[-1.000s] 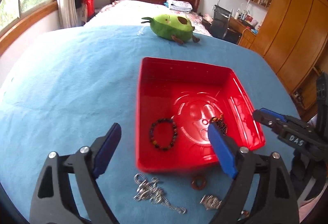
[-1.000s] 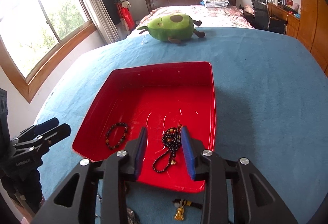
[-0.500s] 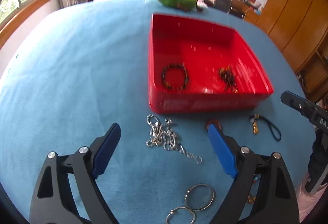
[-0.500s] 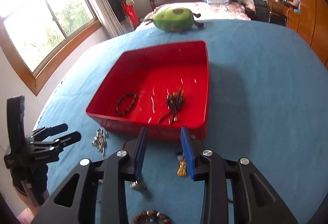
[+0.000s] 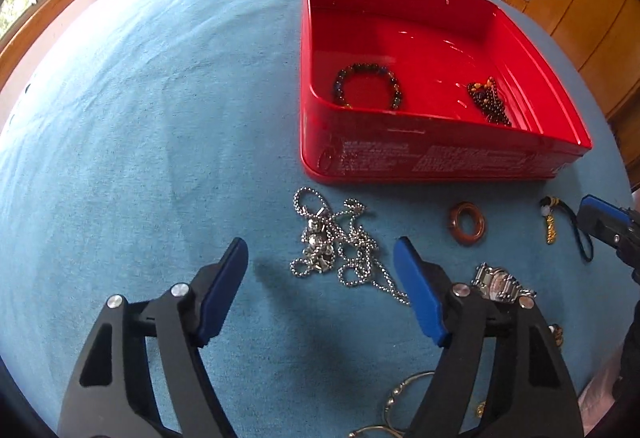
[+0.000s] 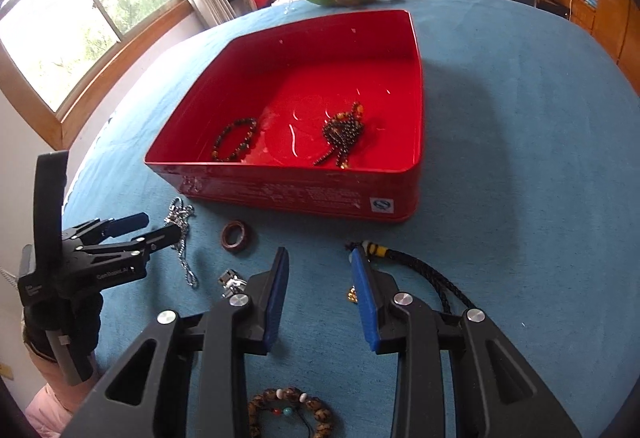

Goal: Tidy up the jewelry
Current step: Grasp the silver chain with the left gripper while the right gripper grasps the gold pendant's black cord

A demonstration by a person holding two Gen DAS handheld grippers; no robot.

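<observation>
Since a second ago, when both tools hung over the red tin, they have dropped back to the loose pieces on the near side of the worktop, so I judge the next pickup is being lined up. In the left wrist view the left tool (image 5: 320,258) hovers with its jaws wide and holding nothing; they have just been narrowing a little, and the silver ball chain (image 5: 336,246) now lies between the pads, not yet pinched. A brown ring (image 5: 467,224) lies at 2 o'clock from it, a watch (image 5: 500,284) just behind the right pad. In the right wrist view the right tool (image 6: 320,274) is half-open and empty, above bare cloth, a black cord with a gold charm (image 6: 424,270) just at its 3 o'clock and a bead bracelet (image 6: 288,412) below it at 6 o'clock. Farther off at 12 o'clock sits the red tin (image 6: 280,193), already holding a dark bracelet (image 6: 236,139) and a bead strand (image 6: 344,133). Its near wall stands close behind the chain, so a lift must clear that rim; the blue cloth to 9 o'clock is open room.
</observation>
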